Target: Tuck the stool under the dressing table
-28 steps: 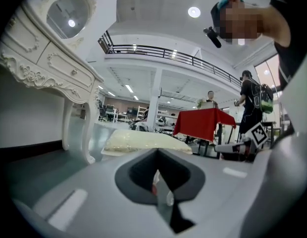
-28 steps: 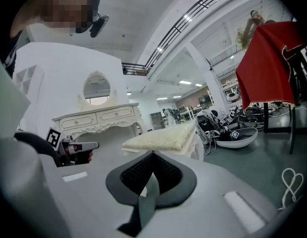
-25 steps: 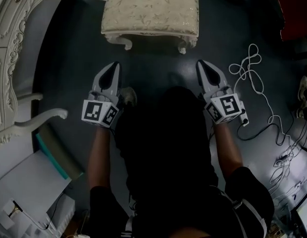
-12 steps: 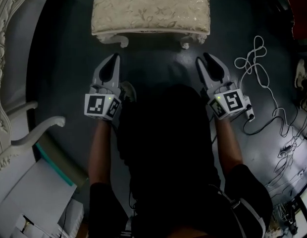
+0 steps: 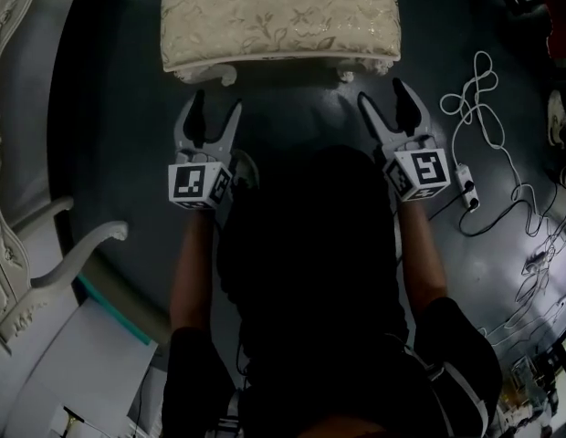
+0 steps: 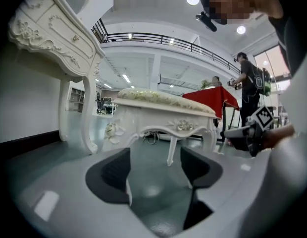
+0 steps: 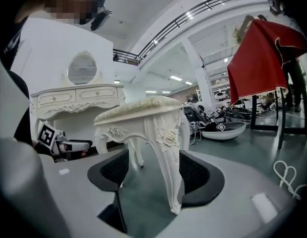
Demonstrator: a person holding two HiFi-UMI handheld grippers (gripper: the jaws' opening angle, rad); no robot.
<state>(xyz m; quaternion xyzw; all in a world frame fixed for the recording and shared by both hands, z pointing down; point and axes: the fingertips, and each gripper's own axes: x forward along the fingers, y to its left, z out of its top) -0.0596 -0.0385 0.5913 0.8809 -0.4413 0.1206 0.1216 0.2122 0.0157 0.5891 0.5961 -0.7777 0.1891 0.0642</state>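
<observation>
Both tools sit low by the floor with their jaws wide apart, having just been opening. Between the pads of the right gripper stands the near leg of the stool, close against the outer pad; I cannot tell whether it touches, and nothing is clamped. The left gripper holds nothing: its own view shows only bare floor between the jaws, with the stool's other legs a little ahead. The step in hand looks like taking hold of the two near legs, so the left tool probably needs to slide forward until a leg sits squarely between its pads, as on the right. Both should grip low and at matching height, so that the stool slides flat instead of tipping or twisting. The person's shoe is just beside the left gripper's marker cube. Right of the right gripper lie a power strip and a looped white cable, clear of the stool's likely path. The dressing table rises left of the left gripper; its curved leg is what the stool must clear. Far beyond stands a red-draped table.
</observation>
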